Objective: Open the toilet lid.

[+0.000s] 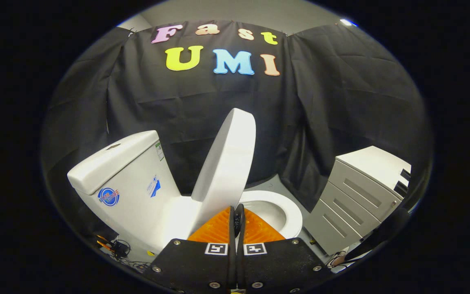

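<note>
Beside the cistern I see the toilet lid raised and tilted above the bowl; my hand-held gripper is closed, holding nothing visible.

— What state is the toilet lid in?

— Raised. It is a smooth white oval lid, standing up steeply on its hinge end and tilted back toward the white cistern behind it, though not resting against it.

— And underneath?

— The white seat ring and bowl lie uncovered, just beyond the lid's lower edge.

— Where is the hand-held gripper?

— Its two fingers are closed together, right at the lid's lower edge. Whether they pinch that edge or only touch it cannot be told.
</note>
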Available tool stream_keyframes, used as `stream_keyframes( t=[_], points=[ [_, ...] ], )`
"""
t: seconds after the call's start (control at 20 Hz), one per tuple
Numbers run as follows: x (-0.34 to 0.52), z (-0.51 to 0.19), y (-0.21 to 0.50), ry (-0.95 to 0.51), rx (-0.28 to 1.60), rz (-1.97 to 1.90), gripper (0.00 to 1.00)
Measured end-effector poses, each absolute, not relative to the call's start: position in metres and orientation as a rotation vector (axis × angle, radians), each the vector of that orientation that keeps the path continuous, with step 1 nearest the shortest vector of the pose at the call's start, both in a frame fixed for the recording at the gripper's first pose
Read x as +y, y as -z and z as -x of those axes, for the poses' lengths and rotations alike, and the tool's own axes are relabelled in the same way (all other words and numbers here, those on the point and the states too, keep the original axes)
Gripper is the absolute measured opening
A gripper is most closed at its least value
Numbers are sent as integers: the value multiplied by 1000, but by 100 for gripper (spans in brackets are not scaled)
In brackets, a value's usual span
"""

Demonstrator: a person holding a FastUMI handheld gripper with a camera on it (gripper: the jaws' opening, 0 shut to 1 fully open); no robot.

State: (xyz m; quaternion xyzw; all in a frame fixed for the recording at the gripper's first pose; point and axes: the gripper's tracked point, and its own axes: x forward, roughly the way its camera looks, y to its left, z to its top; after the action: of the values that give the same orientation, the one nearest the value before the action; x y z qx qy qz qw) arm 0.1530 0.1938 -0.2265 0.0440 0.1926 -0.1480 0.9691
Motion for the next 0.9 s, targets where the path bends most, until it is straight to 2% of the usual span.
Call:
stream_keyframes(
  t=[0.9],
  points=[
    [267,-170,200,196,322,54,0]
  ],
)
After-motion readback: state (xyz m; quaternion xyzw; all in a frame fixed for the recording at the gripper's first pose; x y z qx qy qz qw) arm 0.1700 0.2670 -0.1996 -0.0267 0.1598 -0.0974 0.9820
